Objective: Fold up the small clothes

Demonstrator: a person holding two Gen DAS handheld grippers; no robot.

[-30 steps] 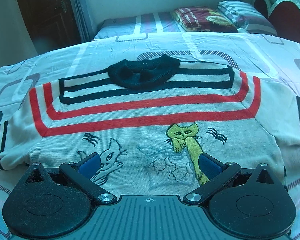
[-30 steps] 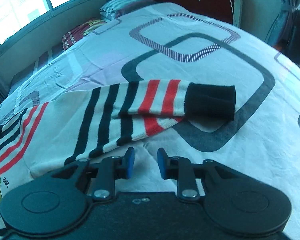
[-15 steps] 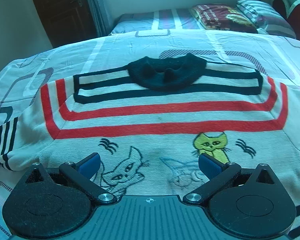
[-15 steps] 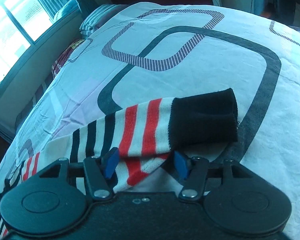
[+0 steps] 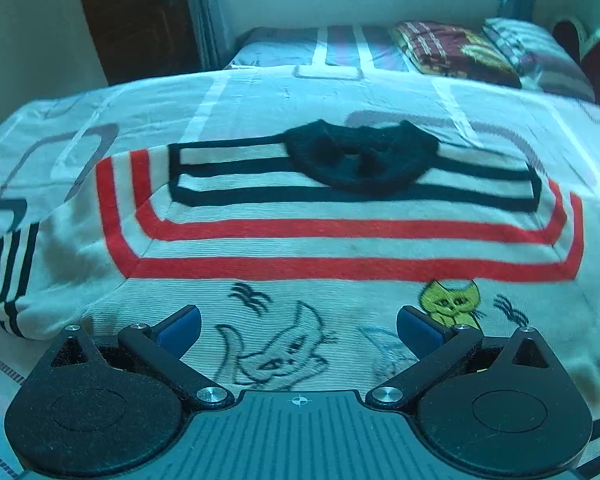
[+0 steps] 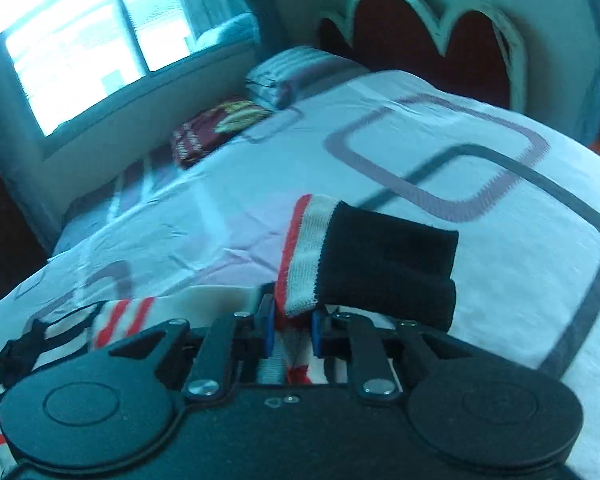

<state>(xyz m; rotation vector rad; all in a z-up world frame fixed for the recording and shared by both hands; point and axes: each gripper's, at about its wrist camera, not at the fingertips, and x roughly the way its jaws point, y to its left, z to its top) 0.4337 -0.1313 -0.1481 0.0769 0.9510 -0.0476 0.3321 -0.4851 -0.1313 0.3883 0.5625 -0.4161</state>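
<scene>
A small white sweater (image 5: 300,248) with red and black stripes, a black collar (image 5: 360,160) and cat drawings lies flat on the bed. My left gripper (image 5: 298,328) is open just above its lower front, over the cats. Its left sleeve (image 5: 8,276) lies at the left edge. In the right wrist view my right gripper (image 6: 292,332) is shut on the other sleeve (image 6: 308,256) near its black cuff (image 6: 388,268) and holds it lifted off the sheet. The sweater body (image 6: 112,320) shows at the lower left.
The bed sheet (image 6: 420,168) is white with grey rounded-square patterns. Pillows (image 5: 532,52) and a folded maroon blanket (image 5: 452,48) lie at the far end. A red headboard (image 6: 432,40) and a window (image 6: 72,40) stand beyond. A dark door (image 5: 136,20) is at far left.
My right gripper moved onto the striped sleeve, shut on it near the cuff and lifted it. My left gripper stayed open and shifted left over the sweater front.
</scene>
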